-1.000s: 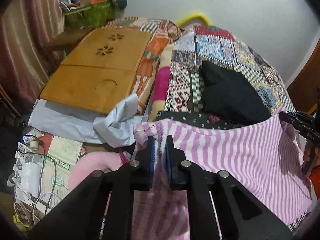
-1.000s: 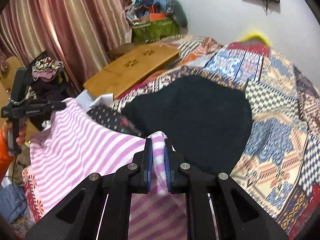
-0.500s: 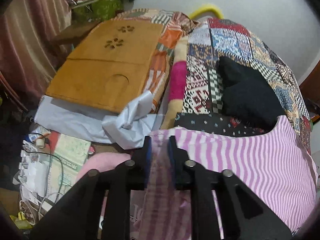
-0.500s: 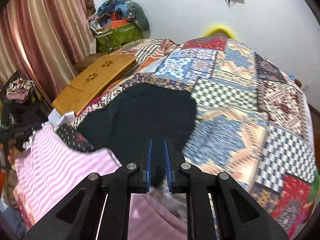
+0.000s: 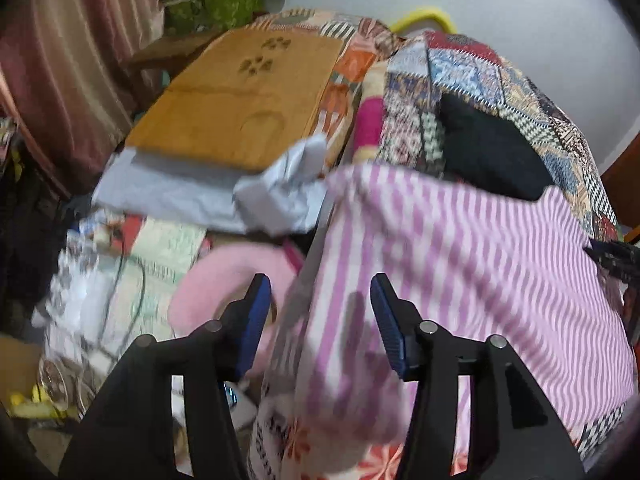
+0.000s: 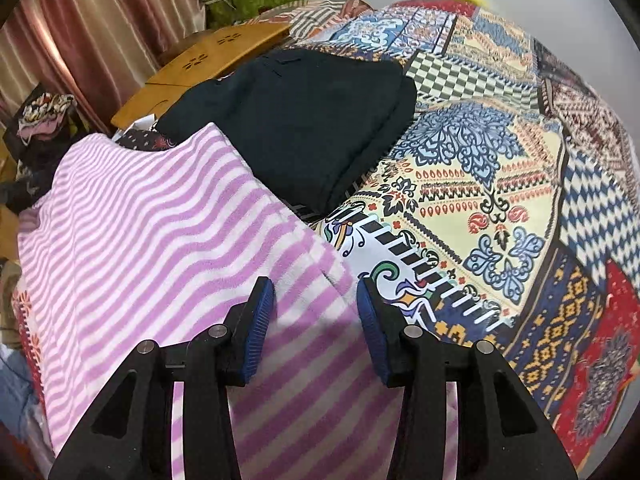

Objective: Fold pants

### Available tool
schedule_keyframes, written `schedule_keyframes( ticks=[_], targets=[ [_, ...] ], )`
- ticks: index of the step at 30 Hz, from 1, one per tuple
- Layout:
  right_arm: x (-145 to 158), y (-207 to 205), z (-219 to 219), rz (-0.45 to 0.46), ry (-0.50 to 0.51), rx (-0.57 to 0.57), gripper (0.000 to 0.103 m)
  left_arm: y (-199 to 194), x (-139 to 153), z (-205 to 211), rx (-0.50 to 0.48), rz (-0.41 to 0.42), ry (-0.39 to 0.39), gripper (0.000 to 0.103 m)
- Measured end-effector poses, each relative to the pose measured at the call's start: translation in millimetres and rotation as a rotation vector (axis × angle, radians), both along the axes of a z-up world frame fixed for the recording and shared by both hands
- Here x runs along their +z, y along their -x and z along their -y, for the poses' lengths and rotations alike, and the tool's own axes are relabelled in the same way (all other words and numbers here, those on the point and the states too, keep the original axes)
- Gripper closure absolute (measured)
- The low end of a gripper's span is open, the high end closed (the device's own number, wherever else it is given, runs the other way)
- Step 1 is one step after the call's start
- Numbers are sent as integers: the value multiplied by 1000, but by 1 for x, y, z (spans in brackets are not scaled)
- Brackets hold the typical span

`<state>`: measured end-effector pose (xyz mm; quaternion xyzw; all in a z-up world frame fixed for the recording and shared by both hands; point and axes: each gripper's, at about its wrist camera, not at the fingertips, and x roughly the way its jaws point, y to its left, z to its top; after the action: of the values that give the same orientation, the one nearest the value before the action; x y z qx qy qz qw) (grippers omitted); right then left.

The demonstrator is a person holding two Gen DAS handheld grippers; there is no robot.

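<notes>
The pink-and-white striped pants lie spread flat on the near end of the patchwork bed cover. In the left wrist view the striped pants fill the right half, their left edge hanging over the bed's side. My left gripper hovers over that edge, its jaws opening, with cloth below but not pinched. My right gripper stands above the pants' right edge, its jaws opening too, pads clear of the cloth. The other gripper's black tip shows at the far right of the left wrist view.
A folded black garment lies on the bed beyond the pants. A wooden lap desk rests left of the bed over grey cloth. Pink cushion, cables and clutter lie on the floor. Curtains hang at the left.
Both grippers held the pants' top edge up, then lowered it onto the bed. Both have let go and their jaws now stand apart; the pants lie flat.
</notes>
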<state>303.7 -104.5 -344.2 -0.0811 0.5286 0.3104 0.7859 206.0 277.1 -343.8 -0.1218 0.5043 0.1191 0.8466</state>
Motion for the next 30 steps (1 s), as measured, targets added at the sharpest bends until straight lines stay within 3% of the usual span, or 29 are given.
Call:
schedule_keyframes(
  ticks=[1,2,4,9,13,17,22,25,27,30],
  targets=[
    [1,-2,1,-5,-17,-1,84,7,-4,-2,10,-6,16,46],
    [2,-2,0,-8,-22,-2,90,15,-6,-3,20,-9,31,45],
    [4,0,-2,13,-15,7,95,27,-10,-4,31,-3,65,44],
    [11,16,-13,121,42,38,98,30,-18,2,5,2,157,43],
    [21,12,-5,174,33,14,98,26,-25,15,-21,-22,122,45],
    [20,5,-3,187,42,7,98,32,-23,12,22,-13,175,66],
    [15,-5,-3,198,77,-26,99,48,-9,15,35,-9,96,70],
    [10,-21,6,151,75,-81,99,61,-7,7,64,15,143,70],
    [16,-23,17,118,32,-112,99,64,-7,6,83,4,145,68],
    [39,-12,35,134,4,-143,98,65,3,13,75,-8,70,63]
  ],
)
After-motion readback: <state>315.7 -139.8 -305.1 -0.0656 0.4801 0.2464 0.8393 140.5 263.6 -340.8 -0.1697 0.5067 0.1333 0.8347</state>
